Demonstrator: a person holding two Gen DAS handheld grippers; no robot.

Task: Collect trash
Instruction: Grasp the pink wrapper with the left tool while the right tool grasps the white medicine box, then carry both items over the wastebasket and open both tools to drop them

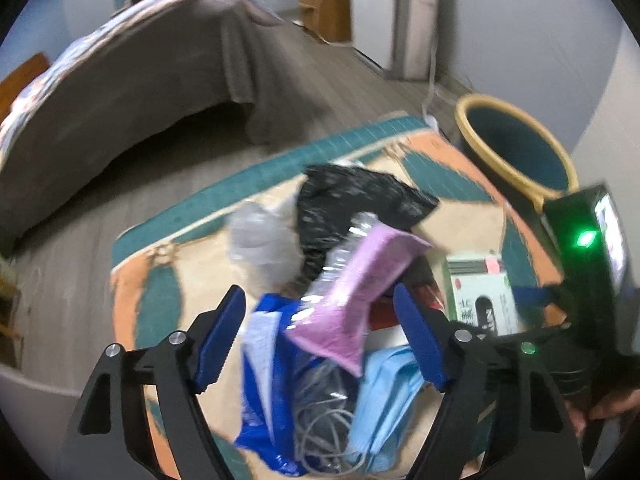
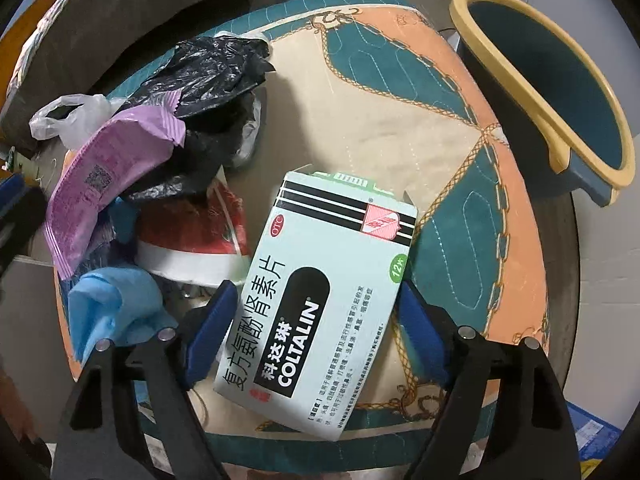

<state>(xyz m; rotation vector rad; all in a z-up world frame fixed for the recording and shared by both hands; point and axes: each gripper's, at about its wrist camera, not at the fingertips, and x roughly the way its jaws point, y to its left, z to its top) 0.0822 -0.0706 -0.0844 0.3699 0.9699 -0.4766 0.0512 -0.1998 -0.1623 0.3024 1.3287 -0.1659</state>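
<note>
Right gripper (image 2: pixel 312 332) straddles the box (image 2: pixel 320 300), low centre of its view; jaws wide, pads beside its edges but not clamped as far as I can tell. Best to centre on the box's width before squeezing, then carry it to the bin (image 2: pixel 560 92), upper right. Left gripper (image 1: pixel 320 340) is open over the pile, pink wrapper (image 1: pixel 352 300) between its fingers, nothing held. Only the left view shows the blue bag (image 1: pixel 264 380) and bottle (image 1: pixel 344 256); only the right reads the box label.
</note>
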